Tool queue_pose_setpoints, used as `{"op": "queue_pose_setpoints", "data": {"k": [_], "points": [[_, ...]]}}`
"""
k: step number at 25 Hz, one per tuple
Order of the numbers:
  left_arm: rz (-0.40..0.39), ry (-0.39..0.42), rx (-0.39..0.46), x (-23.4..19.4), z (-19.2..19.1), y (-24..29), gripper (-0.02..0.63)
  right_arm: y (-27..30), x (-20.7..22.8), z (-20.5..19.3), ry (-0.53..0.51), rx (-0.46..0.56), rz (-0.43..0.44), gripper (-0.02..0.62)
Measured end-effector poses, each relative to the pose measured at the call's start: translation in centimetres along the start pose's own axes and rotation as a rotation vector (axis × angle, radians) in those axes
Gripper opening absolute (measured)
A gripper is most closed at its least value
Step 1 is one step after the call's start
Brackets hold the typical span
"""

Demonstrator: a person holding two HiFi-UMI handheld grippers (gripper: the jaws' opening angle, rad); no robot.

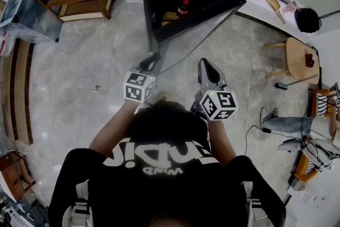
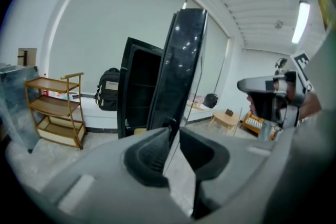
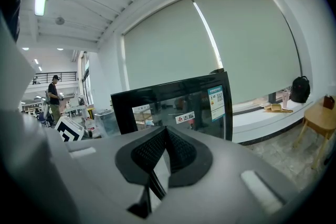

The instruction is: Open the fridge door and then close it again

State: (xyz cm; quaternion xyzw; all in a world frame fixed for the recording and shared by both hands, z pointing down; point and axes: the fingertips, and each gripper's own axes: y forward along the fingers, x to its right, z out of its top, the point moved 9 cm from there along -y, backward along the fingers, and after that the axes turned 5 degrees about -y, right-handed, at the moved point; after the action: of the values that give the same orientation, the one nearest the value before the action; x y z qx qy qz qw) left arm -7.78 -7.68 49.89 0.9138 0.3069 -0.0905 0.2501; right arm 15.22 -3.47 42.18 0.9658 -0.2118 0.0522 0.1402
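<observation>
Left gripper view showed our left gripper [image 2: 173, 132] pinching the edge of the fridge door [image 2: 186, 44], pad contact half hidden; our right gripper [image 3: 167, 136] was closed on nothing

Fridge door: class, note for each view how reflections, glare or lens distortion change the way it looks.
Head view: the fridge door glass turns see-through, the floor showing beneath it, and straight lines bow near the edges. Left gripper view: the door is edge-on, with small bright glints on its glossy black frame. Right gripper view: the glass looks dark and murky, and the blind seam curves.
</observation>
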Motion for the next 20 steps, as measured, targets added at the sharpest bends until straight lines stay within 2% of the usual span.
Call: {"op": "queue_pose_setpoints", "data": {"k": [9, 20], "points": [[0.070, -0.010, 0.010, -2.6, 1.7, 1.0, 0.067, 1.4, 0.5, 0.6, -0.009, -0.007, 0.014, -0.002], [0.111, -0.023, 0.030, -5.4, 3.1, 2.8, 0.074, 3.0, 1.5, 0.6, -0.007, -0.017, 0.015, -0.002]]}}
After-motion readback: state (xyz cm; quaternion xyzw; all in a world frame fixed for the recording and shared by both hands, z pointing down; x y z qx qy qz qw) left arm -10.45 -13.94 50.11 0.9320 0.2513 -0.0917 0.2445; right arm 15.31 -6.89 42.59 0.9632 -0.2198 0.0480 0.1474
